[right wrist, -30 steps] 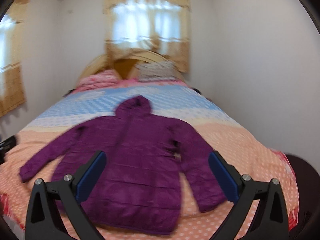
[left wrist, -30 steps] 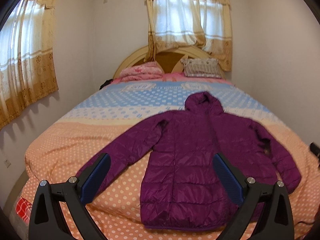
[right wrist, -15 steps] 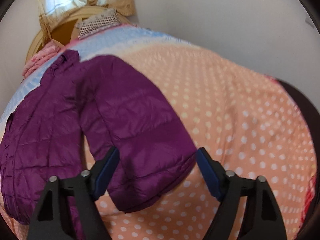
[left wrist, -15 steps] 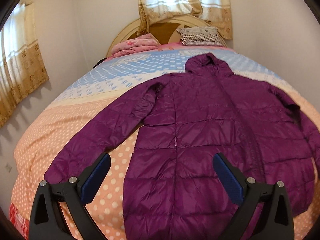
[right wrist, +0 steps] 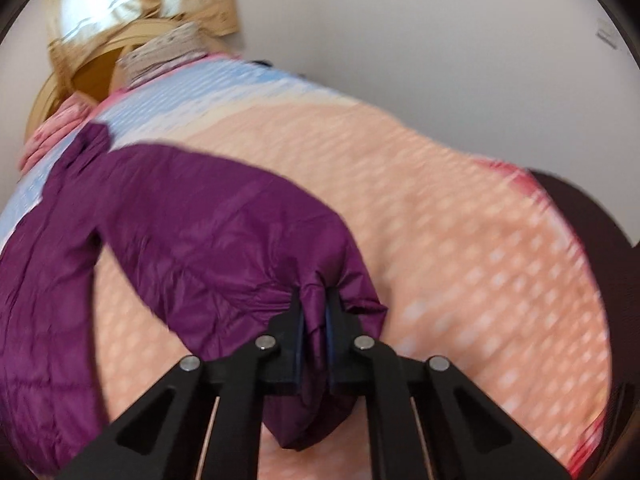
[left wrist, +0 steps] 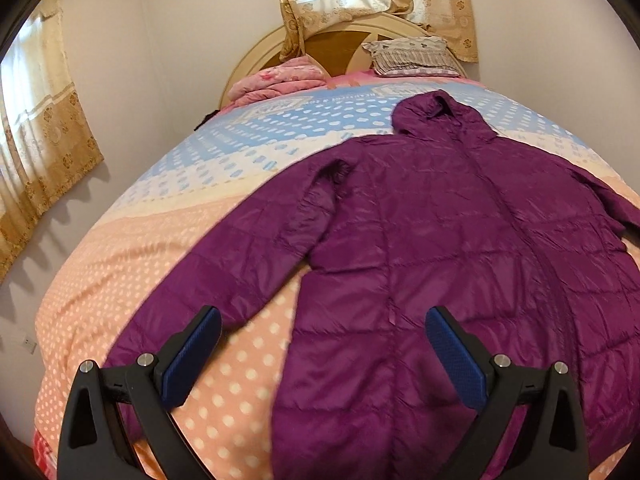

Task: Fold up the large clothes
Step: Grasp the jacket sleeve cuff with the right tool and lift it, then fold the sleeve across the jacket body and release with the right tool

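A purple hooded puffer jacket [left wrist: 440, 240] lies flat on the bed, front up, hood toward the headboard, both sleeves spread outward. My left gripper [left wrist: 322, 314] hovers open over the gap between the jacket's left sleeve [left wrist: 224, 280] and its body, with nothing between the fingers. In the right wrist view, which is blurred, the jacket's other sleeve [right wrist: 220, 220] runs to my right gripper [right wrist: 316, 300]. Its jaws are closing on the sleeve's cuff end, and the fabric is pinched and bunched between the blue pads [right wrist: 329, 320].
The bedspread [left wrist: 132, 280] is peach with white dots, blue toward the head. A pink folded blanket [left wrist: 280, 80] and a striped pillow [left wrist: 412, 56] lie by the headboard. Curtains [left wrist: 40, 140] hang at the left. A dark object [right wrist: 592, 220] sits past the bed's right edge.
Both grippers came down closer to the bed. The right one swung to the right sleeve's end and went from wide open to pinching the cuff. The left one stayed open.
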`<state>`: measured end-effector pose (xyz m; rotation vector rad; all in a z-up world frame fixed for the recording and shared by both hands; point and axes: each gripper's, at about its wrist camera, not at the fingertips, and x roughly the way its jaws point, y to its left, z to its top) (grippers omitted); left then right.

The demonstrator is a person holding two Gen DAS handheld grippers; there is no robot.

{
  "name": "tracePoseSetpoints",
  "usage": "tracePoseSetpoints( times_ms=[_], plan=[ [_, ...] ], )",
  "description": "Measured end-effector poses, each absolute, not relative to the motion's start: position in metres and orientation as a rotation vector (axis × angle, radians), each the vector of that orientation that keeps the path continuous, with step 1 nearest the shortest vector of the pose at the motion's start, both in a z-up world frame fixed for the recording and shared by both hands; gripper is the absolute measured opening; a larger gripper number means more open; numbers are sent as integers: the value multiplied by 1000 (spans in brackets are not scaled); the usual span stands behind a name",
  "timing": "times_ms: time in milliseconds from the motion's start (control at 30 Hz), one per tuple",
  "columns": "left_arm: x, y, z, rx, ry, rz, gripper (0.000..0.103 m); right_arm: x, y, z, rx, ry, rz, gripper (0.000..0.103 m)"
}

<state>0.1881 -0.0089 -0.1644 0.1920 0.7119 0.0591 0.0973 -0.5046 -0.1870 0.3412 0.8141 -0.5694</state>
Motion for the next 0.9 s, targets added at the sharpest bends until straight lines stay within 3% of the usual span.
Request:
tracePoseSetpoints(
  times_ms=[433, 900],
  plan=[
    [243, 26, -147, 185, 664, 144, 102, 171, -468, -102, 129, 652, -534, 9],
    [266, 39, -152, 123, 688, 114, 102, 279, -325, -111, -86, 636, -263, 8]
  ],
)
